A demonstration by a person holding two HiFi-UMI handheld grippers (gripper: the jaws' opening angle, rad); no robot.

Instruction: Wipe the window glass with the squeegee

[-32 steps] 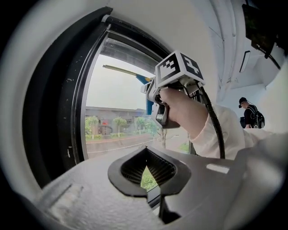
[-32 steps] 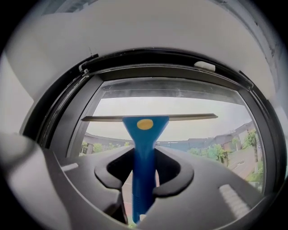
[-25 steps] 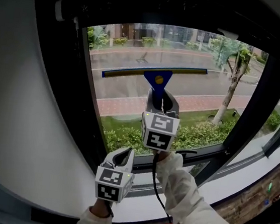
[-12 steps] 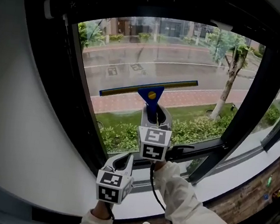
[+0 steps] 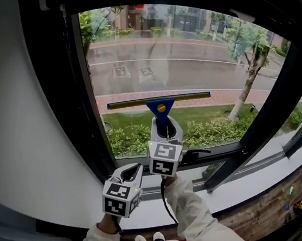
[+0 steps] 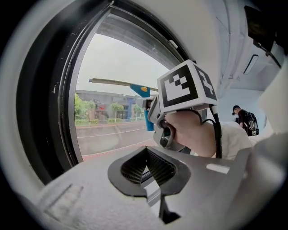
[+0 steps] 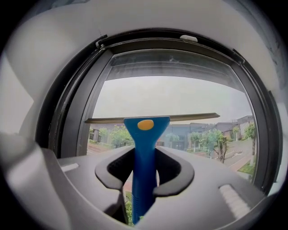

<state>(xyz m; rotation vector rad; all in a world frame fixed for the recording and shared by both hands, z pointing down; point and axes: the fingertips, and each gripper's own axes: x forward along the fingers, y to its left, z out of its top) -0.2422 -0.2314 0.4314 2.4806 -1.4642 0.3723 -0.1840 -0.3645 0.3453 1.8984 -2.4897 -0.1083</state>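
Blue plastic squeegee (image 5: 160, 107), that's what the right claw (image 5: 166, 126) has got. Head view first: the claw is clamped on the handle, and the long blade sits just past its tips, up against the window glass (image 5: 164, 53). The blade is tilted a bit, so the end out to the claw's right rides higher. The left claw (image 5: 132, 169) hangs lower down and to the left of the right claw, off the glass, over the black window frame (image 5: 277, 94). A white sleeve (image 5: 196, 218) runs back from the right claw. Left gripper view next: the left claw (image 6: 146, 168) has its tips pinched together with nothing between them. Up ahead and to its right you get the side of the right claw (image 6: 149, 108) with a hand (image 6: 193, 132) wrapped round the grip. The squeegee (image 6: 117, 82) blade pokes out to the left above it, against the pane. Way off to the right a person (image 6: 245, 119) with a backpack is standing. Right gripper view last: the right claw (image 7: 145, 166) is squeezed on the blue handle (image 7: 145, 148), which runs straight up between the two pads. There's a yellow dot (image 7: 145, 124) on the wide head just above the claw. The thin blade (image 7: 189, 117) stretches out both ways across the glass (image 7: 171, 94), with the dark frame (image 7: 67, 112) curving round to the claw's left.
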